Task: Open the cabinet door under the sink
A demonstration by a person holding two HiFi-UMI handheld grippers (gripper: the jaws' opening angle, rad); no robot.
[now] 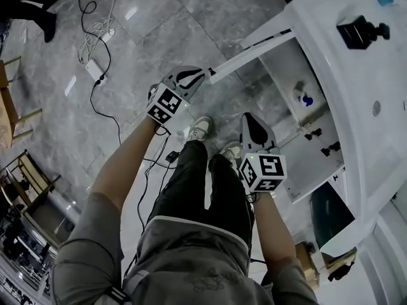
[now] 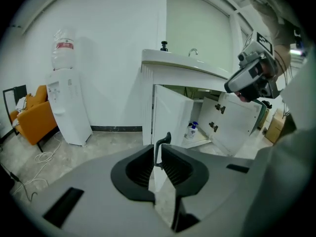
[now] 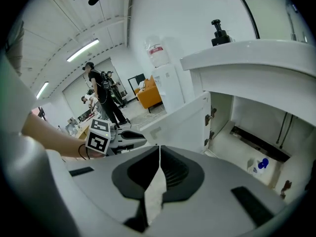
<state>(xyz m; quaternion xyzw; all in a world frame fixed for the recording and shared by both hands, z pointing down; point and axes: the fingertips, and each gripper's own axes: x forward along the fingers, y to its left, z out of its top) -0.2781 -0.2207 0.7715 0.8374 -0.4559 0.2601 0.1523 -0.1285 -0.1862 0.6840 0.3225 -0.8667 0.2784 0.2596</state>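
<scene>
Bottle (image 3: 259, 166) inside open cabinet (image 3: 247, 117)

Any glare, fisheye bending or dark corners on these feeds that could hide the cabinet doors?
Head view: evenly lit, only soft light streaks on the glossy floor. Left gripper view: heavy fisheye, black corners, countertop bowed, yet the door handle is sharp. Right gripper view: same bending; open cabinet shaded but readable.

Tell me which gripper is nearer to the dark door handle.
Left. The left gripper holds the handle in its jaws; the right gripper hangs apart from it, jaws together.
</scene>
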